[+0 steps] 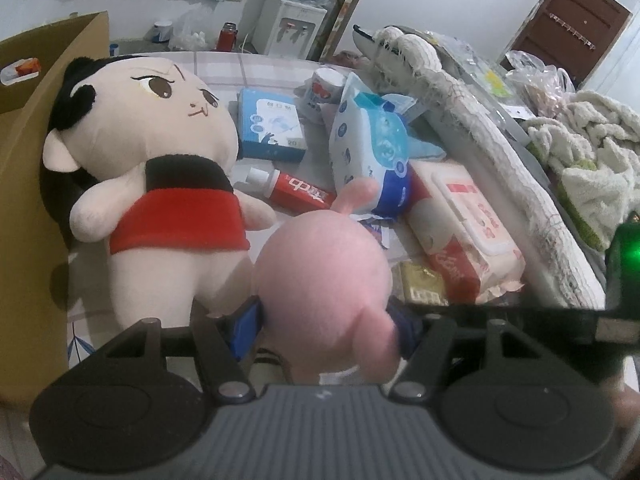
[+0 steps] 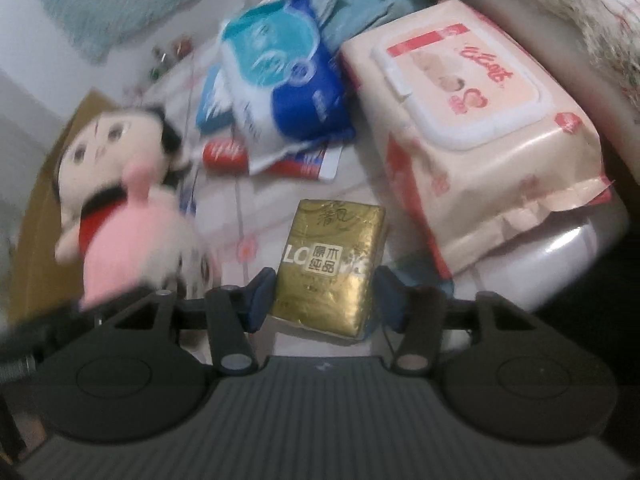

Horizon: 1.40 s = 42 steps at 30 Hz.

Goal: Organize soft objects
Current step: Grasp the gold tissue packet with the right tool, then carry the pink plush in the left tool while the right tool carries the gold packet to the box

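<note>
My left gripper is shut on a pink plush toy, held above the table; the toy also shows blurred in the right wrist view. A big doll with black hair and a red top leans against a cardboard box to its left. My right gripper is open, its blue pads on either side of a gold tissue pack lying on the table. I cannot tell whether the pads touch it.
A pink wet-wipes pack, a blue-white tissue bag, a red toothpaste tube, a blue box and a cup crowd the table. Towels and a knitted cloth lie at the right.
</note>
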### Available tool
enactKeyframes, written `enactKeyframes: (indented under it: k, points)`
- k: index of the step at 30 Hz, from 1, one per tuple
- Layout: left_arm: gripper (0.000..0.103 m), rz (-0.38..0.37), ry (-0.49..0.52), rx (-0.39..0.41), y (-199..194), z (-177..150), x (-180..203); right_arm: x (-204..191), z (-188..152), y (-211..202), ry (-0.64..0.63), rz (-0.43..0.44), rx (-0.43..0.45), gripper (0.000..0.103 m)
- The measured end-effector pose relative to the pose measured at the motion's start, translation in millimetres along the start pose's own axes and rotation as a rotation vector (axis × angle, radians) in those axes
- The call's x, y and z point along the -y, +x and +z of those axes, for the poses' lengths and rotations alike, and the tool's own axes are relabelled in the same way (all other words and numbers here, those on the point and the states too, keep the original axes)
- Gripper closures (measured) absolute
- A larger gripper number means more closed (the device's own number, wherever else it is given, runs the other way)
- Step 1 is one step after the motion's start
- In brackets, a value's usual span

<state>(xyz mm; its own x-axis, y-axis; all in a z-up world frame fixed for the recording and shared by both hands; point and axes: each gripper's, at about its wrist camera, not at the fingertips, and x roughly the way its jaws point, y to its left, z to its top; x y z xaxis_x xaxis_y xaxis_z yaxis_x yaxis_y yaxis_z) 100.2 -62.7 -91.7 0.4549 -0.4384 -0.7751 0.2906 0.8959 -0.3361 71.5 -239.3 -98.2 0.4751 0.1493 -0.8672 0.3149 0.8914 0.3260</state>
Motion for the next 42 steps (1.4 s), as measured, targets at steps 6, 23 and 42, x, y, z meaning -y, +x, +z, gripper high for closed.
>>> enactKeyframes:
  k: [6,23,42]
  points:
    - [0.037,0.02,0.019,0.0,2,4,5,-11,1,12,-0.079,-0.014,0.025,0.034]
    - [0.039,-0.051,0.03,0.202,-124,-23,20,-11,-38,-110,-0.073,0.281,0.213,0.054]
    - [0.039,0.104,-0.312,0.503,-314,16,-138,-247,25,-110,-0.313,0.833,0.064,0.054]
